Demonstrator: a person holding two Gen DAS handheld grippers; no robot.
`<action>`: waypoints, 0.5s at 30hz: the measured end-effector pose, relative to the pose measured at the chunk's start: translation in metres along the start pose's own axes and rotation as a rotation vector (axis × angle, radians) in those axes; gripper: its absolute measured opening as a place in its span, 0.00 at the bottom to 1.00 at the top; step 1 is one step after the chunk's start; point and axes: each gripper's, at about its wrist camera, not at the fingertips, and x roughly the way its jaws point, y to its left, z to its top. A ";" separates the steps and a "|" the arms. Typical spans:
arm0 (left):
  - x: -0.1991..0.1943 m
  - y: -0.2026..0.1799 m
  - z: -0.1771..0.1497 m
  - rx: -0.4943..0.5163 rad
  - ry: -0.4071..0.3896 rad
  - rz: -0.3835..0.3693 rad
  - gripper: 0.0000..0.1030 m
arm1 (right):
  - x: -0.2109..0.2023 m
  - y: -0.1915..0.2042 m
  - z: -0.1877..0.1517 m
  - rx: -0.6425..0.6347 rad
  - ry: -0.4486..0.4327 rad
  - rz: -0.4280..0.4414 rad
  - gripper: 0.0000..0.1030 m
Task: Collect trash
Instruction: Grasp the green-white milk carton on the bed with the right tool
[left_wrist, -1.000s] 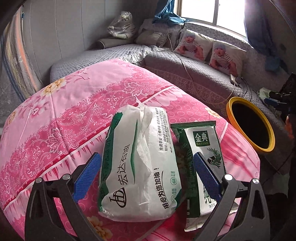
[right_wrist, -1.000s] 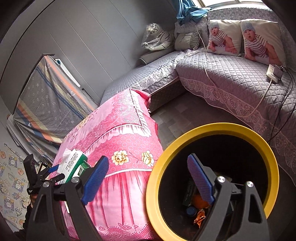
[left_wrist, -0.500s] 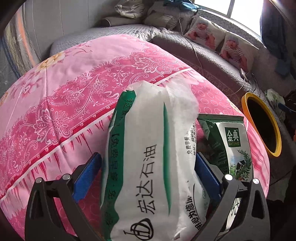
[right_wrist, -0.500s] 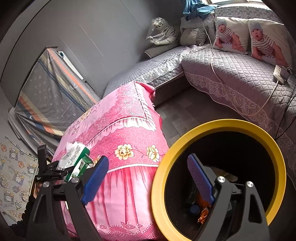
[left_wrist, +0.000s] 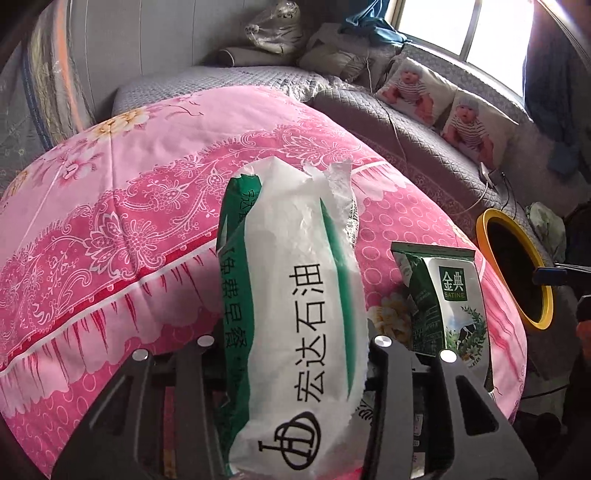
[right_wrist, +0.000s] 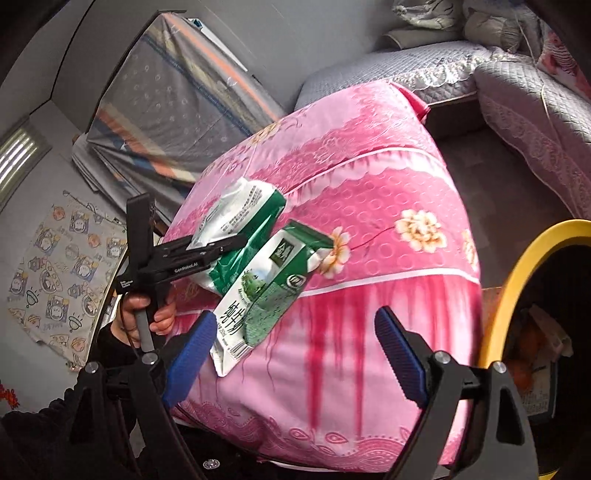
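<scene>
On top of the pink floral quilt (left_wrist: 110, 229), two pieces of trash lie side by side: a white-and-green crinkled plastic tissue pack (left_wrist: 295, 295) and a green-and-white milk carton (left_wrist: 448, 306) just beside it, its base overhanging the quilt's near edge, both within reach of the yellow-rimmed round bin (left_wrist: 513, 269) on the floor alongside. Bin likely set close so each pick is a short carry. Left gripper (left_wrist: 295, 354) has jaws closing on the tissue pack, which sits between them; pads look pressed into its sides, so likely grasped. Right gripper (right_wrist: 295, 350) hangs wide apart and empty, facing the carton, probably next
</scene>
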 end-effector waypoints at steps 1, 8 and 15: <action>-0.006 0.000 -0.001 0.001 -0.011 0.000 0.38 | 0.007 0.004 0.001 -0.001 0.014 -0.001 0.81; -0.065 0.010 -0.014 -0.046 -0.149 -0.020 0.38 | 0.049 0.022 0.010 -0.001 0.111 0.003 0.81; -0.125 0.013 -0.034 -0.085 -0.285 -0.039 0.39 | 0.082 0.045 0.021 -0.075 0.166 -0.078 0.81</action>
